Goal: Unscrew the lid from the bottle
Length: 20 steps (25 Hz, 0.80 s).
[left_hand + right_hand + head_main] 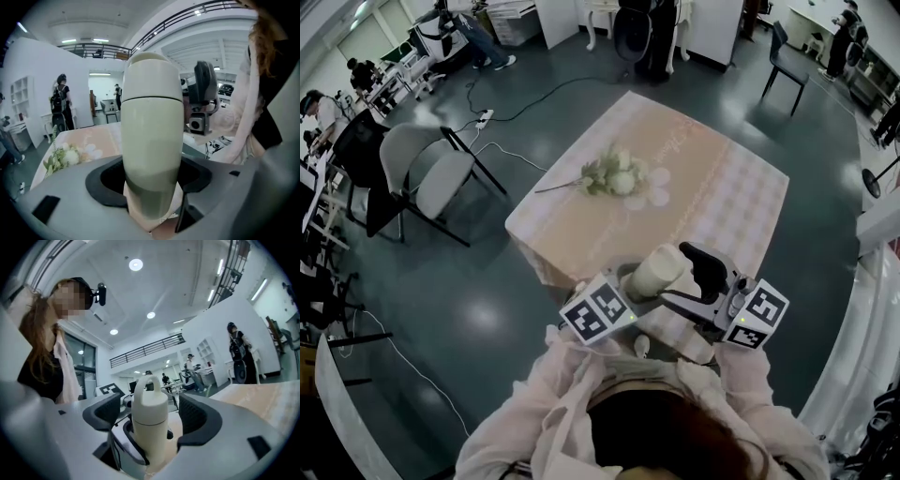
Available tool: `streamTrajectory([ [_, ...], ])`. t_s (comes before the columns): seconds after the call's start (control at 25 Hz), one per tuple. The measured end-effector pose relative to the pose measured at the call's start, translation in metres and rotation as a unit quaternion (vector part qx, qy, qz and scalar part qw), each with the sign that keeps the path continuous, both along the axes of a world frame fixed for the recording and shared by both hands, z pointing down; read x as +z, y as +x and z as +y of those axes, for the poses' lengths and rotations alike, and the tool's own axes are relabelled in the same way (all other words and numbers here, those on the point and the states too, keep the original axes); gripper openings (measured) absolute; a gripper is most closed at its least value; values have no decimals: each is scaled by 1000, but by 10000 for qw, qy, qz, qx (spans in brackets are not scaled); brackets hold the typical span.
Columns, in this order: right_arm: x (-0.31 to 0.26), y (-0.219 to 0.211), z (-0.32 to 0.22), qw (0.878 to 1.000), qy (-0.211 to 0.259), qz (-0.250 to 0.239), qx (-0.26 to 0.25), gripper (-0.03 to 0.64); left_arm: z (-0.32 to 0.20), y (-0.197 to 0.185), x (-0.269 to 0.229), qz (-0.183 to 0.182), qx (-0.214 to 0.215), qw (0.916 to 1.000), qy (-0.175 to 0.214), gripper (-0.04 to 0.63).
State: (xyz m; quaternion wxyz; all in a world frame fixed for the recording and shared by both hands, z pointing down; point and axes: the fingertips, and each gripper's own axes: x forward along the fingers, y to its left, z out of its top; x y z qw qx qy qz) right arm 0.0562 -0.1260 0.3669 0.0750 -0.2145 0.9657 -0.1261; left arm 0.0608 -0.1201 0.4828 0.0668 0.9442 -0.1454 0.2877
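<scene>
A dark glossy floor (487, 309) surrounded the pale, cloth-covered worktop (741, 216). A grey chair (436, 178) stood at the left, a cable (534, 101) trailed across, and ceiling lights (136, 264) shone overhead.

Both grippers raised, facing each other.
Left gripper (152, 180) clamps the bottle (152, 126) body; right gripper (151, 414), level, holds its jaws apart around the lid (149, 403), clear of it.

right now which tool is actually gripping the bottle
The left tool: it is clamped on the bottle. The right tool is open, its jaws standing clear on both sides of the lid.
</scene>
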Motion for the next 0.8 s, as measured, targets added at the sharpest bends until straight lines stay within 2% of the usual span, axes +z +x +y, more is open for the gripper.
streamTrajectory([
  [0.04, 1, 0, -4, 9997, -141, -74, 180, 386, -2, 0, 1, -63, -80, 9999, 56, 316],
  [0.08, 2, -1, -6, 9993, -216, -111, 281, 347, -1, 1, 2, -123, -98, 9998, 102, 316],
  [0.12, 2, -2, -5, 9993, -211, -104, 285, 306, 0, 2, 2, -173, -70, 9997, 133, 317],
  [0.16, 2, -3, -3, 9997, -141, -70, 199, 294, 2, 3, 2, -205, -8, 9997, 150, 316],
  [0.24, -1, -6, 7, 9997, 146, 35, -172, 285, 10, 2, 2, -218, 242, 9994, 148, 316],
  [0.32, -6, -8, 22, 9957, 543, 89, -745, 285, 23, 3, -3, -156, 723, 9972, 80, 316],
  [0.48, -24, -8, 49, 9750, 1085, -207, -1926, 284, 52, 8, -18, 95, 1811, 9833, -123, 316],
  [0.56, -29, -7, 52, 9698, 1134, -322, -2135, 285, 57, 9, -21, 173, 1986, 9798, -148, 316],
  [0.64, -28, -3, 39, 9783, 975, -398, -1786, 287, 48, 10, -23, 276, 1674, 9854, -153, 316],
  [0.72, -22, 0, 19, 9912, 686, -300, -1096, 319, 29, 8, -22, 354, 1030, 9940, -105, 316],
  [0.8, -14, 1, 4, 9979, 472, -100, -435, 321, 9, 4, -18, 358, 333, 9988, -17, 316],
])
